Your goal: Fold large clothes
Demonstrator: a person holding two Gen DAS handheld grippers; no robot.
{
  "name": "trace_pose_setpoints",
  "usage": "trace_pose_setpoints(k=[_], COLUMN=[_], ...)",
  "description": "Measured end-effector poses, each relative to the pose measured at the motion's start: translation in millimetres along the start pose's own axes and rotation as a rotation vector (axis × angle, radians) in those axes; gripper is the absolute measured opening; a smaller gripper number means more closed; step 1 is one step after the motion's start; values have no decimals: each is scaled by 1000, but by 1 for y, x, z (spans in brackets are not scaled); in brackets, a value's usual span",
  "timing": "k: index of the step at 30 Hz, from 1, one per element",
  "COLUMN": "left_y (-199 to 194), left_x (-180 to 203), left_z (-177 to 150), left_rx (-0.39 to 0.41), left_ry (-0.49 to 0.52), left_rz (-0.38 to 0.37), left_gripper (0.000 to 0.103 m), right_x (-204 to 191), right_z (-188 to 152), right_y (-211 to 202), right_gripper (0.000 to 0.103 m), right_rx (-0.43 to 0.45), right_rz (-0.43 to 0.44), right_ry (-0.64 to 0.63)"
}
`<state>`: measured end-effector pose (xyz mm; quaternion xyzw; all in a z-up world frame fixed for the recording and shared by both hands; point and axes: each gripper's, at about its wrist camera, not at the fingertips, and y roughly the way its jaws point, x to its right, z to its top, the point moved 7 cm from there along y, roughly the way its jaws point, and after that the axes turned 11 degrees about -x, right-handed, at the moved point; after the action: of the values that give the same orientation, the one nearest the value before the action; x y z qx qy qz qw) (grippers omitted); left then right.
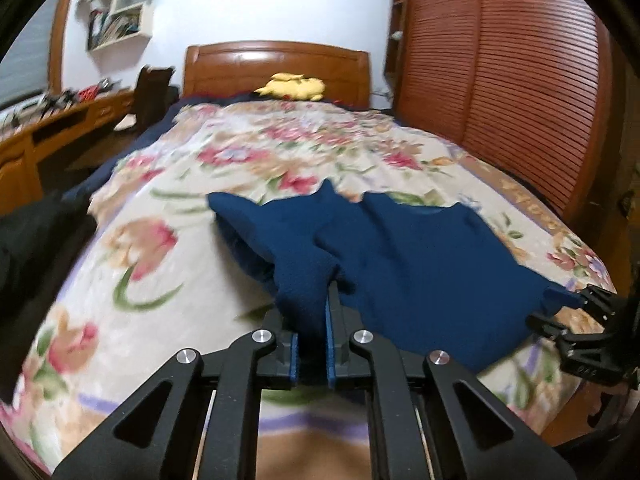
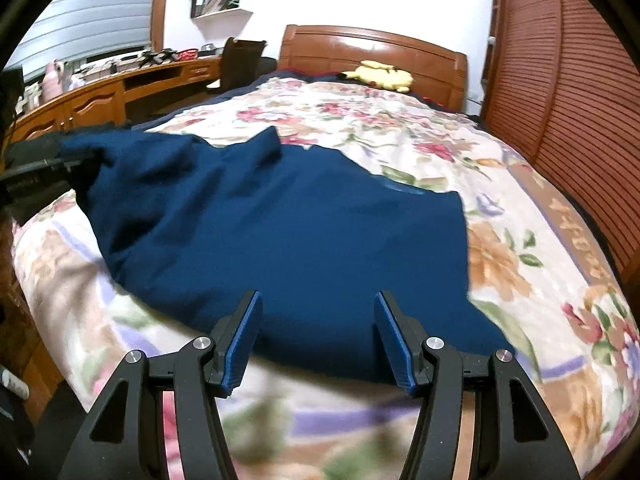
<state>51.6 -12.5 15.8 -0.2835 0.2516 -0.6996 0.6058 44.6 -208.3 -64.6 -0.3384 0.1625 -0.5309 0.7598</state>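
Left wrist view: the left gripper [image 1: 316, 316] has its jaws clamped on a raised bunch of the blue garment [image 1: 400, 264].
Garment: deep blue, soft, fleecy knit; spread across the bed's near half, rumpled and lifted at its left side, flatter toward the right.
Right gripper [image 2: 318, 336]: jaws apart, nothing between them, poised over the garment's near hem.
Bedspread [image 2: 500, 248]: cream plush, printed with pink and orange flowers.
Headboard [image 1: 276, 68]: glossy brown wood, a yellow plush toy [image 1: 292, 87] lying before it.
Wardrobe doors [image 1: 500, 80]: reddish slatted wood, along the bed's right edge.
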Motion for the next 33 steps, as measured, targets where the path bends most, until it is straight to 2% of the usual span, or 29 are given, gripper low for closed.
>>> trace_pose_setpoints(k=[10, 15, 18, 22, 25, 28, 30, 31, 33], left_y=[-7, -15, -9, 13, 24, 20, 12, 4, -6], left_x=[103, 164, 196, 203, 197, 198, 198, 196, 195], left_z=[42, 56, 51, 39, 31, 25, 23, 22, 21], left_rx=[31, 32, 11, -67, -109, -98, -76, -60, -41], left_ry=[178, 261, 326, 283, 239, 250, 254, 256, 262], left_rz=[-41, -114, -120, -169, -205, -215, -216, -220, -228], left_gripper=[9, 9, 9, 10, 16, 27, 48, 51, 64], right_x=[32, 51, 61, 68, 72, 74, 74, 74, 80], right_z=[-19, -24, -24, -25, -25, -20, -18, -17, -16], right_y=[-27, -39, -48, -55, -52, -52, -54, -54, -52], right_gripper=[60, 60, 60, 60, 60, 60, 60, 60, 60], right_rx=[28, 44, 63, 77, 70, 80, 88, 90, 96], right_rz=[-34, -39, -40, -41, -46, -34, -29, -27, -21], right_ry=[51, 114, 151, 181, 194, 204, 205, 208, 214])
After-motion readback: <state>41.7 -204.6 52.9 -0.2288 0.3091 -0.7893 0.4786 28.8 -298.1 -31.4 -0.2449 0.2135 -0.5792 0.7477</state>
